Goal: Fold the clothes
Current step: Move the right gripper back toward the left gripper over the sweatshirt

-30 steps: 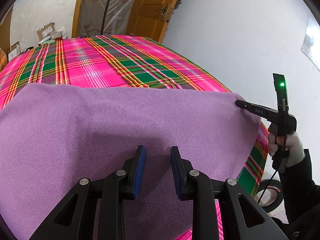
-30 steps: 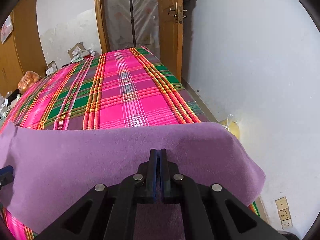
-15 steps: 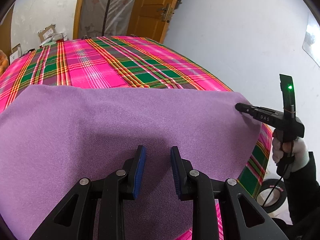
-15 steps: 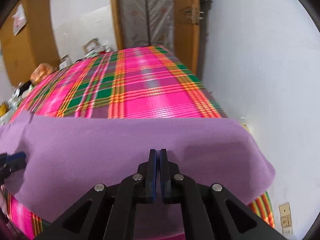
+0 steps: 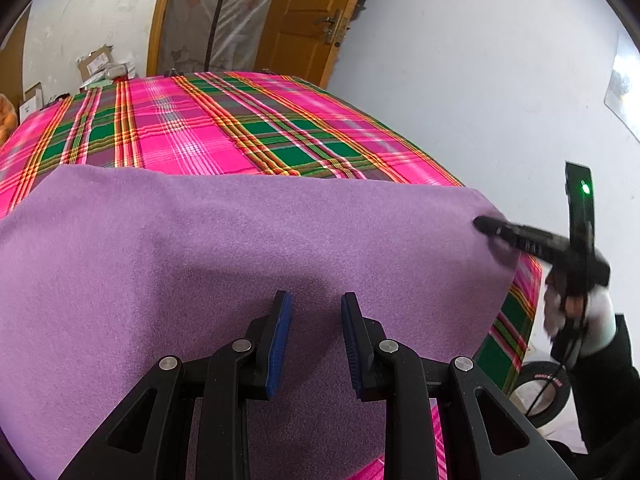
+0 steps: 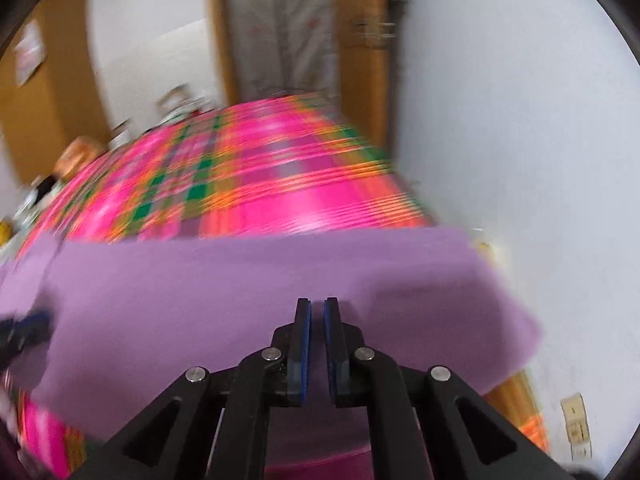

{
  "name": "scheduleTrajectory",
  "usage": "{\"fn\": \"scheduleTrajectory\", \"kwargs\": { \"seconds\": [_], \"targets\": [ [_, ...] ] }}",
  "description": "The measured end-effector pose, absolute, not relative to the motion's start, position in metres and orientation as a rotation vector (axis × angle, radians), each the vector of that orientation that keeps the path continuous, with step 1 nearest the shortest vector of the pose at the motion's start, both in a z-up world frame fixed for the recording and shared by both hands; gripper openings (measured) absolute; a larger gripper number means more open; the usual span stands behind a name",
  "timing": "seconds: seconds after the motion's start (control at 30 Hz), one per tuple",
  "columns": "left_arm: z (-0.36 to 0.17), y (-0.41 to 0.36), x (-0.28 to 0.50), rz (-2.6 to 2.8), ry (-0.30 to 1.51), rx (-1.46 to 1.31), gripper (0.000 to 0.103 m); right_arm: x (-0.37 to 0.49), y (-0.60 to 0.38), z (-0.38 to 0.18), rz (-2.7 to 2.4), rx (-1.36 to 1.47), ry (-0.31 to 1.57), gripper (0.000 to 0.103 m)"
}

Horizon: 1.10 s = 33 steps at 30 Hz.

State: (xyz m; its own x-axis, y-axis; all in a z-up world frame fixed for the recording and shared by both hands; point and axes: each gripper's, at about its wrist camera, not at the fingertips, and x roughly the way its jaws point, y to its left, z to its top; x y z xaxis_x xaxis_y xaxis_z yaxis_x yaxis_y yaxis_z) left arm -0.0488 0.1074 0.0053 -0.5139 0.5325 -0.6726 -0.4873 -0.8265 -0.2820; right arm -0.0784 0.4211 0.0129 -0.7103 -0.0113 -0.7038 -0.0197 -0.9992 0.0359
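Bed [image 5: 248, 128]: covered in a pink, green and orange plaid sheet; it carries the garment near its front edge, beside a white wall.
Purple cloth [image 5: 224, 248]: a large, plain lilac fleece-like piece lying flat across the near end of the bed, its right part reaching the bed's corner and hanging a little past it; its far edge runs straight and it shows hardly any wrinkles. In the right wrist view the cloth [image 6: 248, 280] is blurred by motion, so fine detail there cannot be read.
Step in hand, as a judgement: taking hold of the near edge at two places for a fold away from the person.
How to do it well: grip both places level with each other, lift only enough to clear the surface, carry the edge over evenly so it meets the far edge square, then lay it down without dragging.
Left claw [image 5: 314, 344]: jaws wide apart, poised over the cloth, nothing between them.
Right claw [image 6: 317, 344]: jaws narrow, a thin gap showing; whether cloth is pinched there I cannot tell.
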Motion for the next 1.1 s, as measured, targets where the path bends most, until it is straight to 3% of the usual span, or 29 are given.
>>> {"fn": "scheduleTrajectory", "kwargs": {
  "seconds": [0.4, 1.1],
  "targets": [
    [0.005, 0.105, -0.047, 2.321, -0.079, -1.053, 0.027, -0.048, 0.329, 0.012, 3.059, -1.162, -0.234, 0.010],
    [0.008, 0.116, -0.038, 2.392, 0.035, -1.050, 0.027, -0.029, 0.349, 0.013, 3.089, -1.158, -0.121, 0.024]
  ]
}}
